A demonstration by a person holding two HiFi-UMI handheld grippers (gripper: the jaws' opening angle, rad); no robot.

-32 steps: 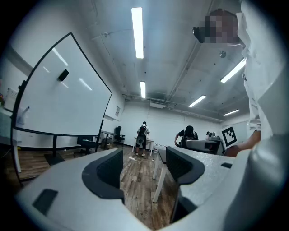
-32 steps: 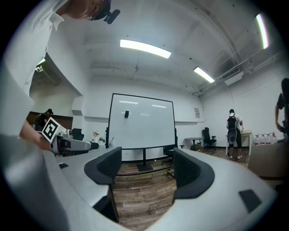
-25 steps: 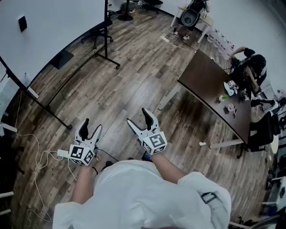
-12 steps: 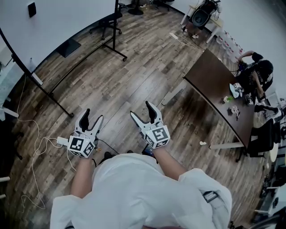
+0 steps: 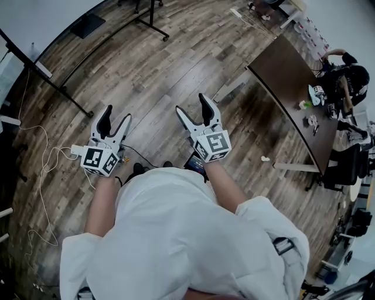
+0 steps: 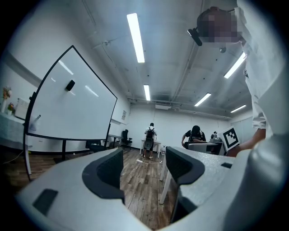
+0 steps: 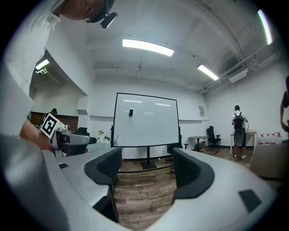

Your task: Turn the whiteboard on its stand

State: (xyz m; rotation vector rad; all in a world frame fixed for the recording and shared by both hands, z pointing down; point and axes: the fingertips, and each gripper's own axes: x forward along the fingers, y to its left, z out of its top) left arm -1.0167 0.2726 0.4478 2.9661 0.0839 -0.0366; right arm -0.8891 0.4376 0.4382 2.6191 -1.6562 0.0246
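The whiteboard [image 7: 145, 122] stands upright on its black wheeled stand across the wooden floor, a small dark object stuck near its top. In the left gripper view the whiteboard [image 6: 72, 103] appears slanted at the left. The head view catches only its lower white face [image 5: 41, 14] and the stand's black foot bars [image 5: 58, 88] at the top left. My left gripper [image 5: 116, 117] and right gripper [image 5: 193, 105] are held out in front of me, both open and holding nothing, well short of the board. The same open jaws show in the left gripper [image 6: 144, 169] and right gripper [image 7: 146, 173] views.
A long brown table [image 5: 287, 88] stands to the right, with a person seated at its far end [image 5: 345, 73]. A white cable with a power strip [image 5: 73, 151] lies on the floor at the left. A person with a backpack [image 6: 150, 134] stands far off.
The head view has tipped downward, so the whiteboard has slid toward the top edge. Both grippers sit slightly higher in the picture and stay open.
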